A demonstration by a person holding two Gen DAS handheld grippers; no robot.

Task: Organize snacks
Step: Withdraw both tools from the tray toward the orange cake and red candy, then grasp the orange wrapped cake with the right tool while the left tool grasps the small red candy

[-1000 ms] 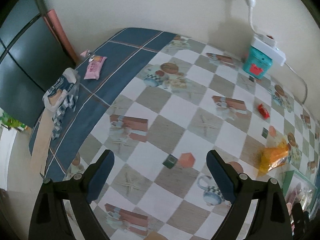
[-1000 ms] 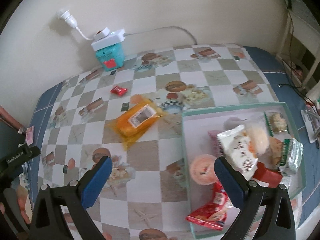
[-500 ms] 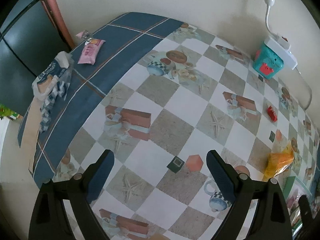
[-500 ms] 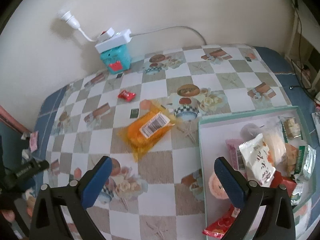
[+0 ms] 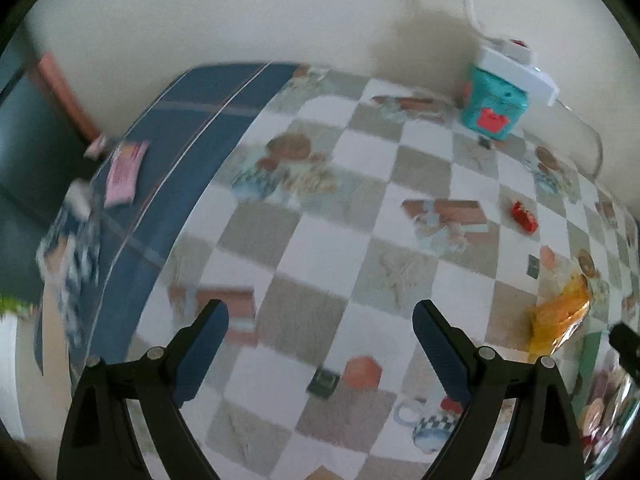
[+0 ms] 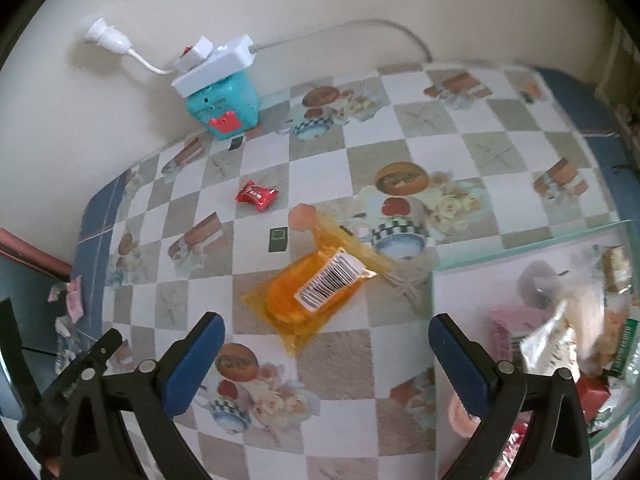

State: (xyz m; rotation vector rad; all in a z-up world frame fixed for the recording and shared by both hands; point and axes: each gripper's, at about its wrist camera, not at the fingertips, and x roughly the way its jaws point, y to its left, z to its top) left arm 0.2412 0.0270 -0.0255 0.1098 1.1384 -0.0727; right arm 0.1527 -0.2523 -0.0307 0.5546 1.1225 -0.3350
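Orange snack packet [image 6: 316,292]: flat on checkered tablecloth [image 6: 440,148], centre frame, just above and between the right gripper [image 6: 326,340] tongs, untouched.
Right gripper: tongs wide apart, empty.
Left gripper [image 5: 320,328]: tongs wide apart, empty.
Tray [image 6: 532,246], lower right: holds assorted packets.
Red candy [image 6: 256,196]: upper left of packet, open cloth around.

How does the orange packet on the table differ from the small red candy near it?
The orange packet is far larger than the red candy. The orange packet is a flat, translucent pouch with a white barcode label; the red candy is an opaque wrapper with twisted ends. The orange packet lies nearer the tray. Both lie loose on the checked tablecloth, outside the tray.
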